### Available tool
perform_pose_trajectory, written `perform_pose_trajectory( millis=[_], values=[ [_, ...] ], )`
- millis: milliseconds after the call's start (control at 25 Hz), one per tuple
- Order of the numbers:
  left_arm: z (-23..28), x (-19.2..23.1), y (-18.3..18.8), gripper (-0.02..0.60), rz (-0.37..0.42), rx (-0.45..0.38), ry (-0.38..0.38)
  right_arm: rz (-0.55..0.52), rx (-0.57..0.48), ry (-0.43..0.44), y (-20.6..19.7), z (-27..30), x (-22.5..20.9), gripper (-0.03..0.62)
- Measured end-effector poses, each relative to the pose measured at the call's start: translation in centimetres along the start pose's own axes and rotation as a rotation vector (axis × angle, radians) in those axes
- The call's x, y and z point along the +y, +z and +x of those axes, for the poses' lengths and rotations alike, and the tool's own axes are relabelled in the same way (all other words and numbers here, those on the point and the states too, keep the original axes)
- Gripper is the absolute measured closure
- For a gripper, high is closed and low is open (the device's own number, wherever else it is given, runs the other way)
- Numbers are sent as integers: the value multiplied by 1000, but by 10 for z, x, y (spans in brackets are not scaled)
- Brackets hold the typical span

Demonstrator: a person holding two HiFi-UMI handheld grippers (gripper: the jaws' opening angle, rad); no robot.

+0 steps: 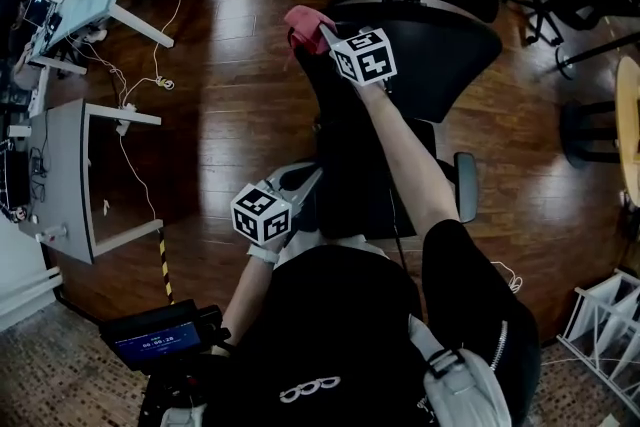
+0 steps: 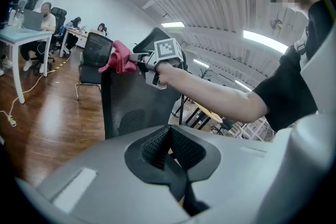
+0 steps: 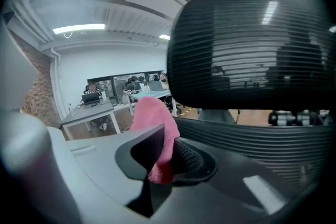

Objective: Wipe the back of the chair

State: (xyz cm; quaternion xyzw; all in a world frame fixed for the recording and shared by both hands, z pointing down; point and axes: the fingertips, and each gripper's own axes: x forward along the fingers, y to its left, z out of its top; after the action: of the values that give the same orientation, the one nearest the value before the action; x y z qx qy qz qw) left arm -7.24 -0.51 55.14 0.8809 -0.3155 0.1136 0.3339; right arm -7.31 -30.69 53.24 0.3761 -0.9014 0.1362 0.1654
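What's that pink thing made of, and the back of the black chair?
The pink cloth looks like soft, matte fabric, perhaps fleece or microfibre: it droops and folds between the jaws of the right gripper. The chair back seems a black woven mesh, since fine holes show across it. The headrest looks ribbed, slightly shiny, mesh or plastic; I cannot tell which.

Head view looks steeply down; both gripper views face the chair (image 1: 430, 50).
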Motion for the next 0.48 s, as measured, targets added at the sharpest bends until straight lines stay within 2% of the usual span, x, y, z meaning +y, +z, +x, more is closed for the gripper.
perform_pose_trajectory(
  millis=[480],
  values=[
    [34,-38,21,591,39,48,-72,108,-16,-245,-2,-99,-133,556]
  ],
)
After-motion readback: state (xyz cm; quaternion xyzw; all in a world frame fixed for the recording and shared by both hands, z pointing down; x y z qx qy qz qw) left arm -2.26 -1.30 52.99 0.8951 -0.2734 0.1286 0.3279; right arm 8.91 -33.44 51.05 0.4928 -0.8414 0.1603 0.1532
